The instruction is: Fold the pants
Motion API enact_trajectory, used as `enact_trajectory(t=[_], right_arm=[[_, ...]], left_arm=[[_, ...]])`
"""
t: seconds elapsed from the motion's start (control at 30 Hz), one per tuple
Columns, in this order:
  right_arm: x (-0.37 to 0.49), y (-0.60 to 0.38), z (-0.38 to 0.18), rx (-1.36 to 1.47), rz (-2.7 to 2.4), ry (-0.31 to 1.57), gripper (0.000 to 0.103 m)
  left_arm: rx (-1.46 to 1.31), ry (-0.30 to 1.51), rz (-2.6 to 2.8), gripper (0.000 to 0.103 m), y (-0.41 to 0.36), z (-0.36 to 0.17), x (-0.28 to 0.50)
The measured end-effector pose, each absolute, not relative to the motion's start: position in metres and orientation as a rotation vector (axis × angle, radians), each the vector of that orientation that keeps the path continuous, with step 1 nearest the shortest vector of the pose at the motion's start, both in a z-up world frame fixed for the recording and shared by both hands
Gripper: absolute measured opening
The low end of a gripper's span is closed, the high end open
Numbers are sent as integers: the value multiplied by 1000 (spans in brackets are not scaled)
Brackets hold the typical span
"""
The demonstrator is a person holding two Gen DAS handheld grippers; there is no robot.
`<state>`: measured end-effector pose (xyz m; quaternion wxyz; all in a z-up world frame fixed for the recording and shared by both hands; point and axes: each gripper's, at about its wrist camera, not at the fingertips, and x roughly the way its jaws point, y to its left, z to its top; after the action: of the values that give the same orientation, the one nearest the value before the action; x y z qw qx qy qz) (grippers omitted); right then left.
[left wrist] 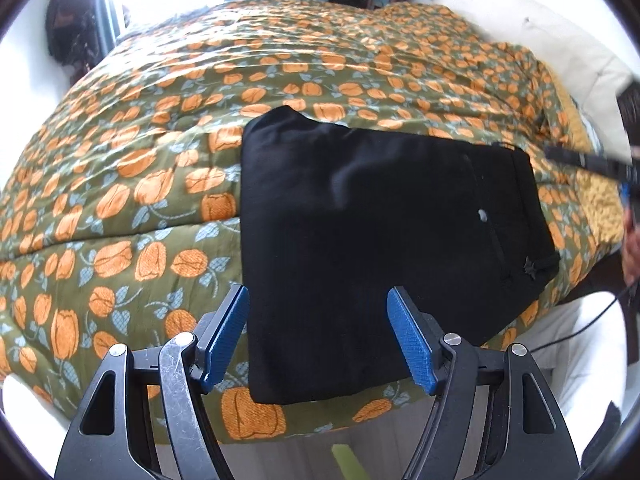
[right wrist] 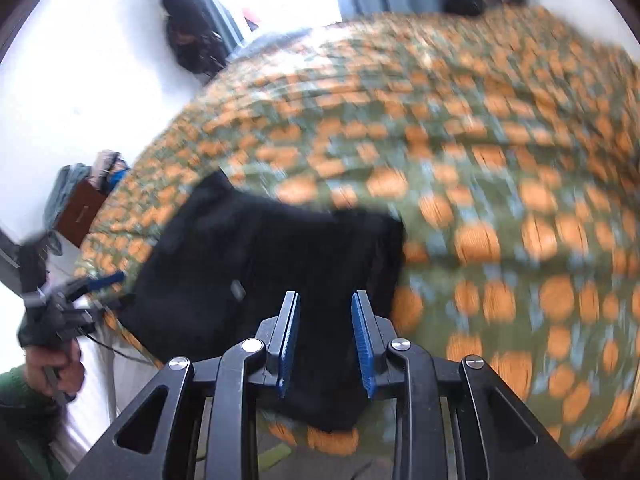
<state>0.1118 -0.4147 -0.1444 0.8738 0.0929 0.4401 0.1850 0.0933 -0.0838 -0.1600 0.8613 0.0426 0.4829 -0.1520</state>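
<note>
- Black pants (left wrist: 380, 240) lie folded into a compact rectangle on the flowered quilt (left wrist: 140, 152), near the bed's front edge
- Left gripper (left wrist: 318, 334) hovers above them, jaws spread, holding nothing
- Right gripper (right wrist: 326, 340) likewise released and empty; its view is blurred
- Folding looks essentially done; at most some tidying is left

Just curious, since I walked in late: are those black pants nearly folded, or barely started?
Nearly done, it seems. The pants lie as a compact folded rectangle near the edge of the bed. Nothing is in hand: the left gripper and right gripper are both open and empty. At most a final tidy remains.
</note>
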Motion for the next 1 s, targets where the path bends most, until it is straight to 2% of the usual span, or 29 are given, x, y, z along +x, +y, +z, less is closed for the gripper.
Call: enact_trajectory(t=[0.1, 0.23, 0.5, 0.57, 0.73, 0.93, 0.97, 1.0], right_arm=[[141, -402, -157, 210, 429, 893, 28], [164, -395, -220, 134, 281, 1082, 23], [72, -371, -154, 82, 327, 929, 26], [56, -359, -157, 66, 348, 931, 26], [36, -352, -208, 41, 323, 1017, 26], [32, -361, -200, 84, 340, 1005, 26], [33, -372, -194, 128, 349, 1001, 28], [33, -372, -194, 128, 349, 1001, 42]], left_arm=[[161, 1047, -293, 75, -96, -168, 95], [204, 1059, -267, 77, -100, -170, 95], [198, 1074, -243, 78, -102, -172, 98], [205, 1071, -241, 78, -104, -172, 97], [221, 1081, -241, 80, -105, -174, 97], [189, 1087, -268, 81, -94, -165, 100], [166, 1079, -269, 82, -88, -161, 101], [132, 1072, -271, 87, -78, -158, 105]])
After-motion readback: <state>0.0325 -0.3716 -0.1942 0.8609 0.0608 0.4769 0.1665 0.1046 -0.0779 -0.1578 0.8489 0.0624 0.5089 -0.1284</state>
